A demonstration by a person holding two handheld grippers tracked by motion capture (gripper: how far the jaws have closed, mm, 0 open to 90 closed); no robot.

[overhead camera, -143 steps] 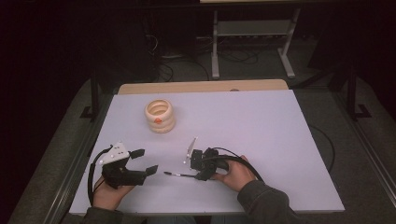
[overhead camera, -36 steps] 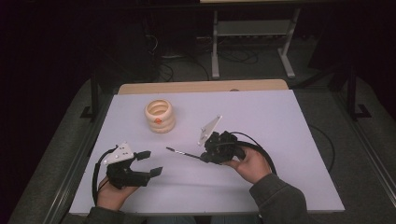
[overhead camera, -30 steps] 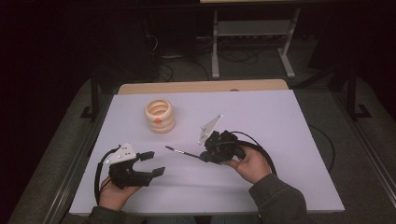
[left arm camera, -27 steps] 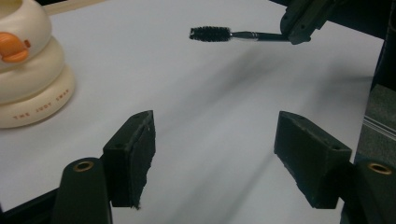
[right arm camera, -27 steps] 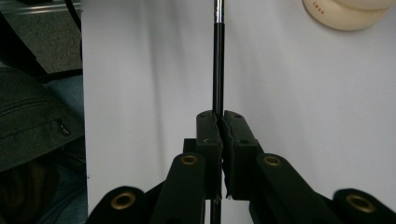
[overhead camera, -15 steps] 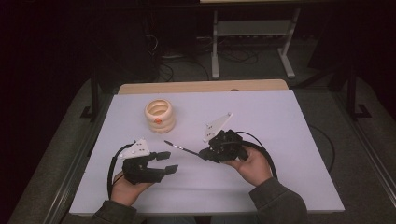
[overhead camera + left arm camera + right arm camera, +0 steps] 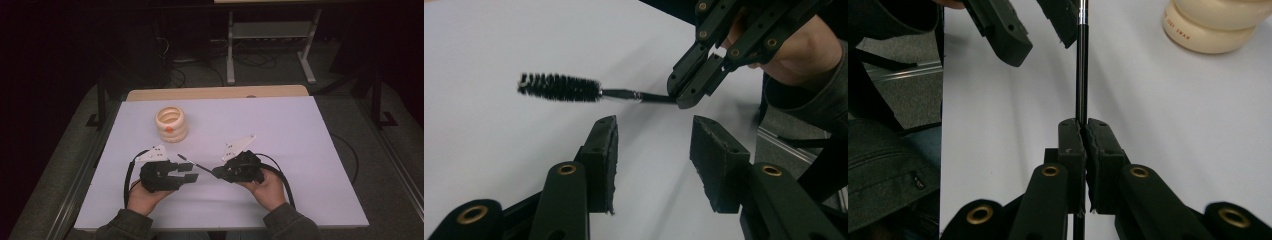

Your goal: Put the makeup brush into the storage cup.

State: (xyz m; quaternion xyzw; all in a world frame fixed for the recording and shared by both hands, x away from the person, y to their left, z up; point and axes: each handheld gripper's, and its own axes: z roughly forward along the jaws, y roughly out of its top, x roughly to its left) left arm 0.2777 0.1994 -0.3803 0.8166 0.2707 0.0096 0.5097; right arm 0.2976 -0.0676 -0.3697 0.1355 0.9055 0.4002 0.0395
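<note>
The right gripper (image 7: 1082, 131) has its two black jaws clamped tight on the thin black handle of a small bottle brush with black bristles (image 7: 560, 87). The handle runs straight out from between the pads, and the brush is held off the white table top (image 7: 300, 130), its bristle end pointing left towards the other hand.

The left gripper (image 7: 653, 150) has its jaws parted, and they have just been closing; nothing lies between the pads. In the left gripper view the bristle end hangs just beyond the jaw tips, apart from them. In the high view the left gripper (image 7: 187, 172) sits near the table's near edge, its tips just beside the brush stem, with the right gripper (image 7: 218, 173) a little to its right.

A cream-coloured ribbed round plastic container (image 7: 171, 123) stands on the table farther off and to the left, well apart from both grippers.
</note>
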